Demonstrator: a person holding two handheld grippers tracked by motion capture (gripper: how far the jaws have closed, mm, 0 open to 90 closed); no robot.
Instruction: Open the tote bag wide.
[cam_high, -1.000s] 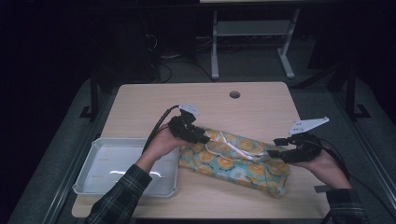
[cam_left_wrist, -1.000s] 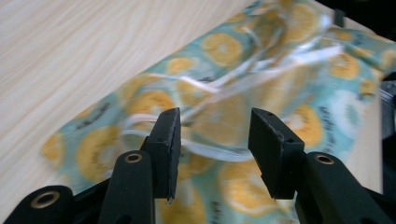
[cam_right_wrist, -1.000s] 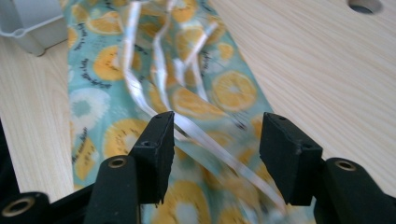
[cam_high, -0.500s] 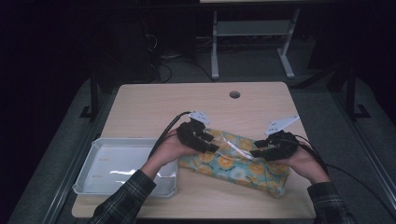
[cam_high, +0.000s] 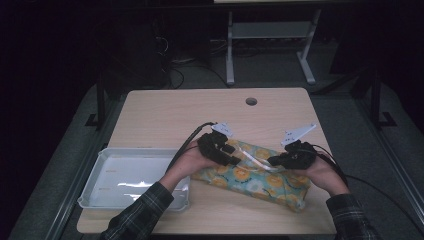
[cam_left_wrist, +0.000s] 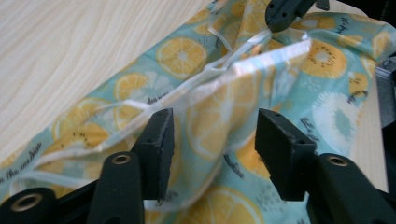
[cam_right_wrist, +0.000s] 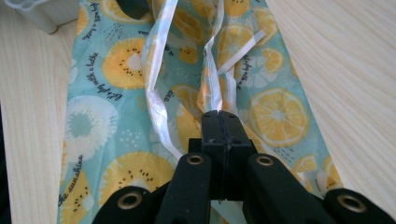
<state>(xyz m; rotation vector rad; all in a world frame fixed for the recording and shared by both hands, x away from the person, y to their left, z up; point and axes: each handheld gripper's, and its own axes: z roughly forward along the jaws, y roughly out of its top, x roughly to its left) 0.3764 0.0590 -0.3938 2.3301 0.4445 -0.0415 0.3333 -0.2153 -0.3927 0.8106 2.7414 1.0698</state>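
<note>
Fruit-print bag (cam_high: 255, 174) lies on the surface (cam_high: 165, 112); right claw (cam_right_wrist: 219, 116), having just closed, pinches its white strap (cam_right_wrist: 212, 88); left claw (cam_left_wrist: 212, 140) gapes over a raised fold.

Dark room, wooden table (cam_high: 165, 107), grey floor (cam_high: 360, 150)

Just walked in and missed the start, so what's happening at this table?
A person is working on a fruit-print bag lying on the table with a gripper in each hand. The right gripper has just closed, its fingers pinching the bag's white ribbon. The left gripper is open over a raised fold of the bag. A white tray sits beside it.
</note>
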